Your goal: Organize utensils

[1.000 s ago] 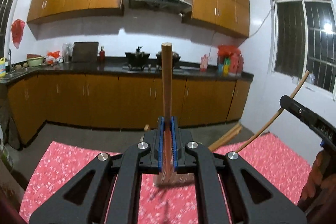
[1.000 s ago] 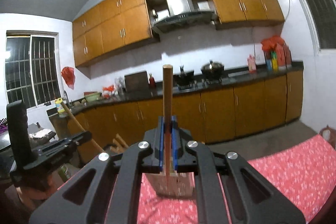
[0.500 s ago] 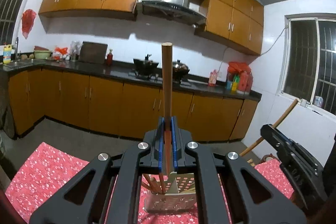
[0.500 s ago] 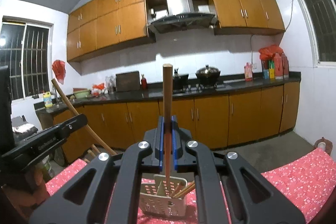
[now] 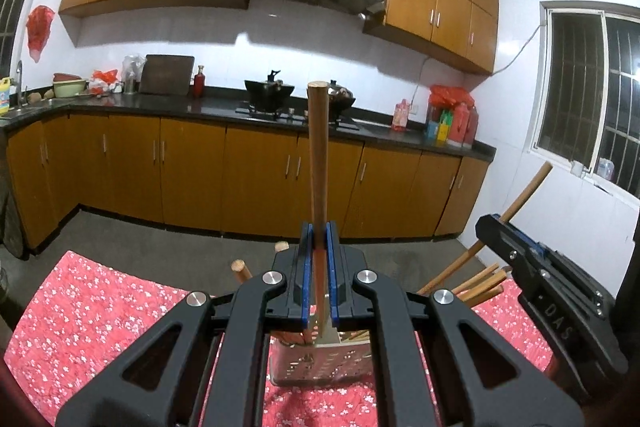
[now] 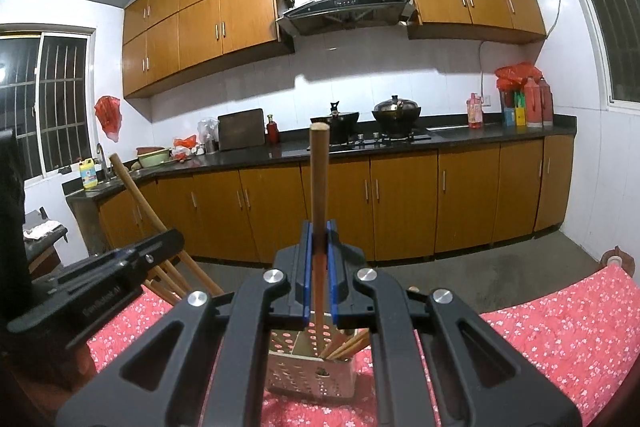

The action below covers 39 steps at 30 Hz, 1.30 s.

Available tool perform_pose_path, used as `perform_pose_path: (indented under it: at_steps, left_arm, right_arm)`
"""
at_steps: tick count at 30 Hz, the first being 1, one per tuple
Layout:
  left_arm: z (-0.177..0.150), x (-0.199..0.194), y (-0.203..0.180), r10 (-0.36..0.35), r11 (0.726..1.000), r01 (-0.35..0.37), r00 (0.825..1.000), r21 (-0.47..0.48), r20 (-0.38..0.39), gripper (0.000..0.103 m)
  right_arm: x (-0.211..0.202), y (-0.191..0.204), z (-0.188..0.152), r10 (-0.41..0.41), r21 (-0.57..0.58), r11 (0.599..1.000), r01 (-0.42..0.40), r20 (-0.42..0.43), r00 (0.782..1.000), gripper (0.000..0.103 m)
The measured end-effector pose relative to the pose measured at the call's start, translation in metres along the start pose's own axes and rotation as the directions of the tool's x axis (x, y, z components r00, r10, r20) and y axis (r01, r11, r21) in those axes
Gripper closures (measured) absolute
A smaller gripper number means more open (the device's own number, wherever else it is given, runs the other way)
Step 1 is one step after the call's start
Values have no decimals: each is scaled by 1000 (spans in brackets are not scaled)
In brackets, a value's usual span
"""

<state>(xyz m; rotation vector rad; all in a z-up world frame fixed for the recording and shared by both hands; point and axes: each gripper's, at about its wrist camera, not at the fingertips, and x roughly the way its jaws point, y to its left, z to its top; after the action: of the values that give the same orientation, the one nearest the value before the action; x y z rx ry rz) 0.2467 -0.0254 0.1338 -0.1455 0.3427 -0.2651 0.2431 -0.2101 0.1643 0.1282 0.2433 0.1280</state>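
Note:
My left gripper (image 5: 319,243) is shut on an upright wooden utensil handle (image 5: 318,155), whose lower end hangs just over a perforated white utensil holder (image 5: 320,367) on the red floral tablecloth (image 5: 100,307). My right gripper (image 6: 319,243) is shut on a second wooden handle (image 6: 319,179) above the same holder (image 6: 312,371), which has several wooden utensils (image 6: 346,345) leaning in it. Each gripper also shows in the other's view: the right gripper (image 5: 498,223) at the right with its tilted handle (image 5: 524,191), the left gripper (image 6: 172,239) at the left with its handle (image 6: 136,195).
More wooden handles (image 5: 476,285) stick out of the holder to the right and one handle (image 5: 239,267) to the left. Beyond the table's far edge lie grey floor and brown kitchen cabinets (image 5: 192,171) under a dark counter with a stove and wok (image 6: 396,115).
Both grippers have come lower and closer together with their handles. The holder, at first mostly hidden under the jaws, now shows plainly below both held utensils.

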Motion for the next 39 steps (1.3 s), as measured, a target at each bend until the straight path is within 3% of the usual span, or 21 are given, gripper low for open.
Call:
perform_pose_path:
  at_steps: [5, 7, 11, 13, 20, 22, 23, 25, 28, 31, 35, 39]
  left_arm:
    - [-3, 5, 1, -6, 1000, 6, 999, -10, -38, 94]
    - [-1, 0, 4, -22, 999, 21, 999, -25, -31, 77]
    - [5, -10, 5, -31, 999, 31, 1000, -35, -1, 65]
    - [7, -16, 6, -22, 999, 23, 1000, -37, 19, 52]
    - [18, -43, 16, -53, 993, 60, 996, -102, 72, 49]
    - [19, -54, 20, -42, 993, 51, 995, -103, 92, 40]
    - [19, -60, 22, -32, 994, 42, 994, -100, 102, 37]
    - [16, -73, 25, 1, 997, 9, 992, -83, 126, 22]
    - [6, -97, 27, 61, 998, -56, 983, -33, 171, 9]
    - [-4, -115, 26, 105, 993, -113, 974, 27, 199, 2]
    - [-29, -139, 22, 176, 969, -208, 960, 132, 217, 2]
    - [-53, -150, 20, 206, 955, -241, 959, 175, 193, 2]
  right_arm:
    - [-1, 1, 4, 8, 12, 1000, -8, 1, 1000, 90]
    - [-6, -4, 8, 14, 31, 999, -14, 18, 1000, 69]
    - [-16, -6, 11, 12, 36, 999, -13, 35, 999, 69]
    - [-21, -6, 11, 11, 30, 999, -12, 38, 999, 68]
    - [-44, -5, 8, 0, 24, 1000, -1, 59, 998, 60]
    - [-53, -7, 9, -7, 24, 1000, 6, 72, 997, 49]
    - [-60, -7, 8, -15, 23, 1000, 14, 83, 996, 45]
    - [-75, -7, 7, -45, 17, 999, 43, 110, 993, 22]
    - [-95, -6, 1, -82, -6, 996, 84, 134, 987, 6]
    - [-111, 0, -8, -120, -48, 991, 128, 133, 984, 4]
    - [-125, 9, -25, -133, -88, 986, 141, 92, 987, 4]
    - [-135, 15, -46, -125, -88, 988, 128, 41, 991, 4]
